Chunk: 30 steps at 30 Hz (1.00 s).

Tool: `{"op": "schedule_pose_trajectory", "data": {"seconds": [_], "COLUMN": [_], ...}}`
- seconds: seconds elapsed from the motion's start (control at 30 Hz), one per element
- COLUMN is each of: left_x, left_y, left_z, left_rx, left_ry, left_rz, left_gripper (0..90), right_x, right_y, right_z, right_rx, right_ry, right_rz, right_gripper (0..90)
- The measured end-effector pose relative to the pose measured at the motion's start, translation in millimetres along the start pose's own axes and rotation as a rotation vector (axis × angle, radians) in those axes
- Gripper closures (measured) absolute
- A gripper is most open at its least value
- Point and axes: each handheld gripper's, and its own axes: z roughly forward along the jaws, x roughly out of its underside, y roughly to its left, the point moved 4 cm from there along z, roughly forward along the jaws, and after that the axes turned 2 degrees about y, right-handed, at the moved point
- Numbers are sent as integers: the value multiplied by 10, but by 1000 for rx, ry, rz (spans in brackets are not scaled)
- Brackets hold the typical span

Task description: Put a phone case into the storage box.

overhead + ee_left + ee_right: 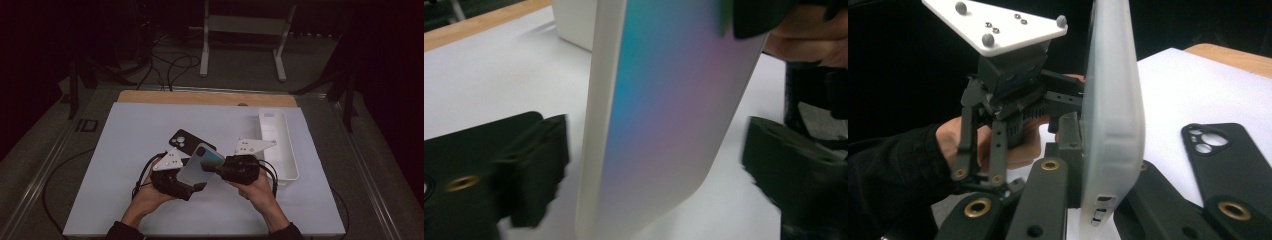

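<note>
A slim white-rimmed phone (199, 164) with a blue-to-pink shimmering face is held on edge above the white mat. My right gripper (211, 167) comes in from the right and is shut on its upper end. In the right gripper view the phone's rim (1110, 115) stands clamped between the jaws of that gripper (1105, 192). My left gripper (198, 186) is at the phone's lower end, open. In the left gripper view the phone (664, 120) stands between its jaws (654, 167) with a small gap on each side. A black phone case (185, 141) lies flat just behind.
A long white tray (291, 161) stands on the right of the mat (135, 135). The table's wooden edge (200, 97) runs along the back. The black case (1228, 160) lies close under the right gripper. A hand and the left gripper's grey plate (998, 22) face the right camera.
</note>
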Motion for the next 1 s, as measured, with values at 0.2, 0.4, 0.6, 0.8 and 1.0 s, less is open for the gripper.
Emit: {"op": "schedule_pose_trajectory", "data": {"seconds": [0.2, 0.4, 0.6, 0.8, 1.0], "left_x": [25, 31, 32, 26, 17], "left_y": [2, -17, -21, -48, 12], "left_z": [-38, -39, -25, -8, -68], "left_rx": [55, 95, 106, 76, 7], "left_ry": [-6, -7, -9, -12, -30], "left_rz": [3, 19, 22, 42, 29], "left_gripper": [411, 575, 735, 803, 807], "right_x": [24, 14, 10, 4, 13], "right_y": [-30, -92, -130, -123, -134], "right_z": [5, -59, -72, -8, -8], "right_rx": [-27, -30, 30, 67, 182], "right_ry": [18, 12, 10, 14, 31], "right_rz": [-6, -8, -11, -5, -5], "right_gripper": [864, 822, 604, 384, 188]}}
